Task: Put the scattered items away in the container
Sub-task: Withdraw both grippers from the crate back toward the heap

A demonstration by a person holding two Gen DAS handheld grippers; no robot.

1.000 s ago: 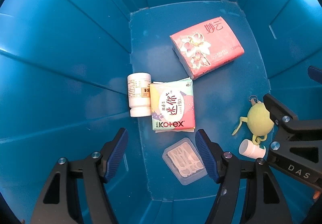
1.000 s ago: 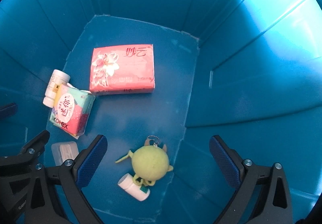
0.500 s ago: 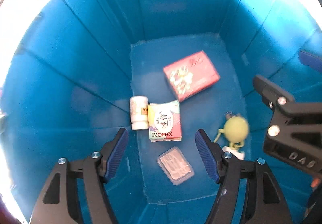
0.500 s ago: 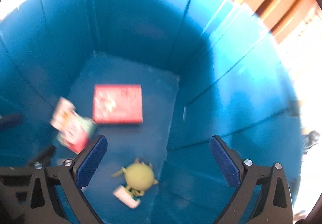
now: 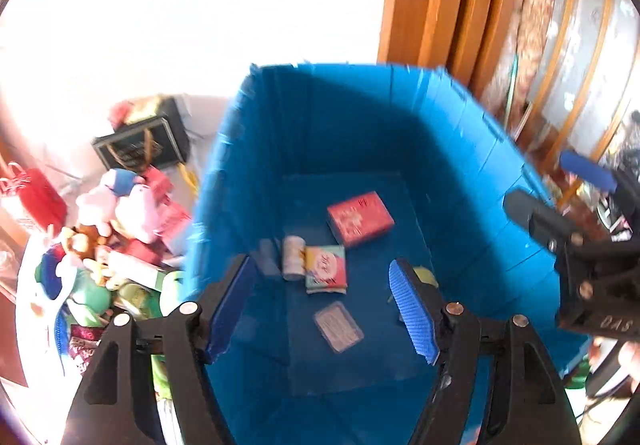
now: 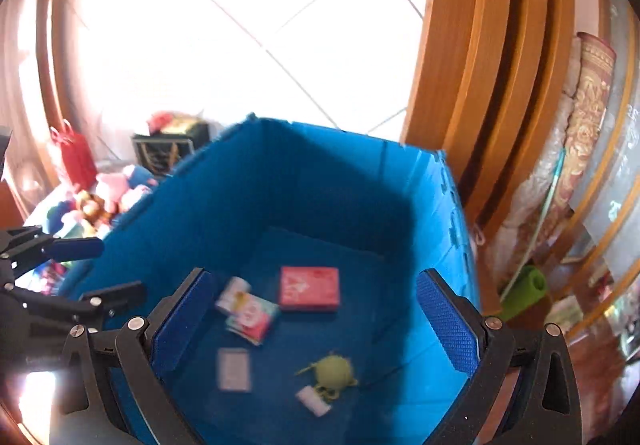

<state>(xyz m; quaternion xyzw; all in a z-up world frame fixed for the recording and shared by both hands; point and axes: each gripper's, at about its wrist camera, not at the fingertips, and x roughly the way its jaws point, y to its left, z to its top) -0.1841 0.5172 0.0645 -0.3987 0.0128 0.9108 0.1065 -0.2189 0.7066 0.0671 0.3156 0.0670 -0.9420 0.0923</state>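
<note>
Both tongs wide and empty above the blue bin (image 5: 472, 149).
Plush pile (image 5: 120, 205) at nine o'clock: light, soft (squashy); left gripper (image 5: 324, 309) and right gripper (image 6: 316, 325) should pinch bodies, not limbs.

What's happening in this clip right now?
A person holds two grippers above a blue bin; the left gripper and right gripper are both open and empty. In the bin lie a red tissue pack, a pad packet, a white bottle, a clear case and a green plush keychain. Plush toys remain beside the bin.
</note>
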